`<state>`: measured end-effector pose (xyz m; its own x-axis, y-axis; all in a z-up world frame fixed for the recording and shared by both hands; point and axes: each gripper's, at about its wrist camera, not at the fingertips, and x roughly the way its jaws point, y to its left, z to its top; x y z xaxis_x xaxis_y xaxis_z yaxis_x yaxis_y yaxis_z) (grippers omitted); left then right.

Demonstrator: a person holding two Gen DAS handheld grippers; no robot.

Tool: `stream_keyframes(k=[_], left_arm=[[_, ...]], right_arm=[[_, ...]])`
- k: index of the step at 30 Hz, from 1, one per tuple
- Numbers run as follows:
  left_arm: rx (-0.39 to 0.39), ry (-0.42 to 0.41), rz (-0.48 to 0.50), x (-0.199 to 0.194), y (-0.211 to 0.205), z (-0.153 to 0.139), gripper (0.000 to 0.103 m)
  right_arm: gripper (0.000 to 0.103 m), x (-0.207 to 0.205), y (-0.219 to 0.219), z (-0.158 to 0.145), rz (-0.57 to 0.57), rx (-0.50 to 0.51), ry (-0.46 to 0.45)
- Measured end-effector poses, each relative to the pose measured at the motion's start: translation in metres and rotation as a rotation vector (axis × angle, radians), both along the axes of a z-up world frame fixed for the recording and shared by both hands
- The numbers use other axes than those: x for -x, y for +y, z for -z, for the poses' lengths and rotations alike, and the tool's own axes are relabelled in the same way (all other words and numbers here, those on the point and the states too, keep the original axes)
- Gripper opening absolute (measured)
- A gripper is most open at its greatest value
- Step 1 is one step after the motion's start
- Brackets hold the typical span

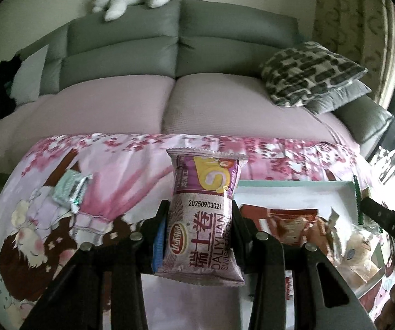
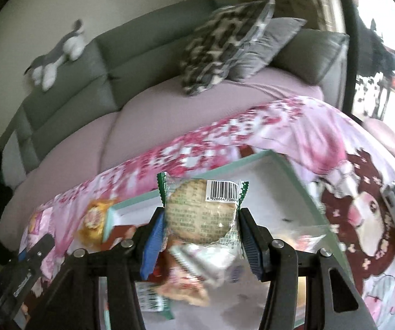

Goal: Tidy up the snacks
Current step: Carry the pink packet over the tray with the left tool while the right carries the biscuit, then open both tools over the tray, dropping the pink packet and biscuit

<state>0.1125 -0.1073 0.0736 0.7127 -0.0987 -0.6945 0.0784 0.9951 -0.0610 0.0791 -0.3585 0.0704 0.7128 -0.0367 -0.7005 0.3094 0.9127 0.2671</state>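
Barcode on right tool's (image 2: 201,217) cookie pack (image 2: 201,214), date stamp on left's (image 1: 200,220) Swiss roll (image 1: 203,220).

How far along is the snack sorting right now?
Partly done: a few packets already lie in the white tray. In hand: the left gripper holds a purple Swiss roll pack, and the right gripper holds a clear-wrapped biscuit above the tray. Left: a mint packet on the cloth, plus an orange one beside the tray.
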Motion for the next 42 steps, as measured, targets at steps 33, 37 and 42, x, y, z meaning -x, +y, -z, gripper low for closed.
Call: stream_keyframes(k=[33, 37, 42], left_arm=[[-0.061, 0.007, 0.273, -0.007, -0.138, 0.018, 0.042], [-0.065, 0.013, 0.279, -0.007, -0.143, 0.021, 0.043], [-0.077, 0.023, 0.291, -0.007, -0.148, 0.025, 0.043]], right_arm=[[0.057, -0.003, -0.062, 0.031, 0.108, -0.015, 0.028], [0.058, -0.004, -0.06, 0.033, 0.099, -0.02, 0.037], [0.058, -0.007, -0.057, 0.035, 0.08, -0.024, 0.043]])
